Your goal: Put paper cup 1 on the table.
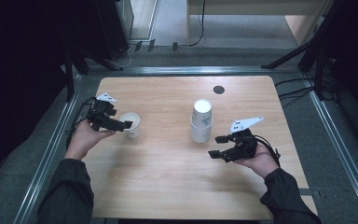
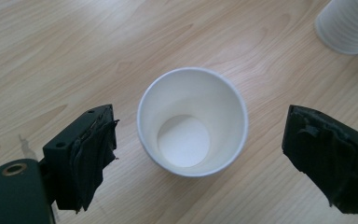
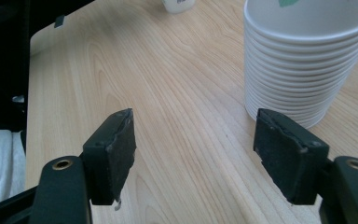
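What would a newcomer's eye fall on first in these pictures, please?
Probably the tall stack of white paper cups near the middle of the wooden table. Next, the single upright cup, empty, between the open jaws of the left gripper, untouched; the right gripper is open beside the stack.

Left tool [image 1: 121,125] gapes wide; right tool [image 1: 218,146] looks partly open.

Dark green sleeves [image 1: 70,191]; both grippers black, left gripper [image 1: 121,125], right gripper [image 1: 216,146], each topped by white triangular plate, black cable trailing, frayed pads [image 2: 93,158].
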`<state>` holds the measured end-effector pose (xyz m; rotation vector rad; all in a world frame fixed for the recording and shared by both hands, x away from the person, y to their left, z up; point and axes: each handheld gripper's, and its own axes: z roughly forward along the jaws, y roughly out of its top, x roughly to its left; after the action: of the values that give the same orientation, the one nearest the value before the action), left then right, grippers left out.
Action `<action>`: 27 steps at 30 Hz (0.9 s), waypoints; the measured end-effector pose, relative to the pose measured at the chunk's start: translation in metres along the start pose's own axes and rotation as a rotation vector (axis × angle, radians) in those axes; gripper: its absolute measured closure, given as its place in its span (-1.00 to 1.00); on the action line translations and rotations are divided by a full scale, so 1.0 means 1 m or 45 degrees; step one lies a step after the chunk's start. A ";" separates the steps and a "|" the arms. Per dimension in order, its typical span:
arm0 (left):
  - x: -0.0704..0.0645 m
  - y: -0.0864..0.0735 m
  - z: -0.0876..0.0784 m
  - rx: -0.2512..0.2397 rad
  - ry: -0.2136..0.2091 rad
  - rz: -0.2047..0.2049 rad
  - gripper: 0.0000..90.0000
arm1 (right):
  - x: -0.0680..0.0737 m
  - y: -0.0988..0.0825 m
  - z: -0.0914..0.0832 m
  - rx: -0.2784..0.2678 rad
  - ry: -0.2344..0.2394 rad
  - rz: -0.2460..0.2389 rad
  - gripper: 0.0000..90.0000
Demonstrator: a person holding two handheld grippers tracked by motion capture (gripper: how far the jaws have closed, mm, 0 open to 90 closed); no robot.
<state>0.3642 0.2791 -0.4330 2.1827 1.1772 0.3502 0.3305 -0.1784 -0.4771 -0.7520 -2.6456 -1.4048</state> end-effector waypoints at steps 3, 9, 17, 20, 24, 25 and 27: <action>-0.007 0.003 -0.005 -0.032 -0.034 0.006 -0.78 | 0.001 0.000 -0.003 -0.011 -0.003 -0.013 -0.32; -0.018 0.006 -0.012 -0.119 -0.162 -0.030 -0.78 | 0.000 0.002 -0.007 -0.003 -0.007 0.001 -0.35; -0.035 0.005 -0.012 -0.130 -0.210 0.015 -0.73 | -0.001 0.003 -0.010 0.006 -0.043 -0.055 -0.21; -0.041 0.003 -0.011 -0.147 -0.256 0.034 -0.72 | 0.000 0.001 -0.010 0.028 -0.077 -0.128 -0.12; -0.049 -0.001 -0.008 -0.162 -0.289 0.072 -0.72 | -0.002 0.000 -0.010 0.032 -0.074 -0.089 -0.07; -0.055 -0.002 -0.006 -0.157 -0.310 0.089 -0.72 | -0.002 0.000 -0.010 0.033 -0.085 -0.096 -0.07; -0.060 -0.003 -0.005 -0.151 -0.322 0.106 -0.72 | -0.002 0.000 -0.011 0.030 -0.113 -0.112 -0.08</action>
<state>0.3255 0.2328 -0.4276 2.1047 0.9067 0.1673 0.3305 -0.1875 -0.4712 -0.7202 -2.7896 -1.3892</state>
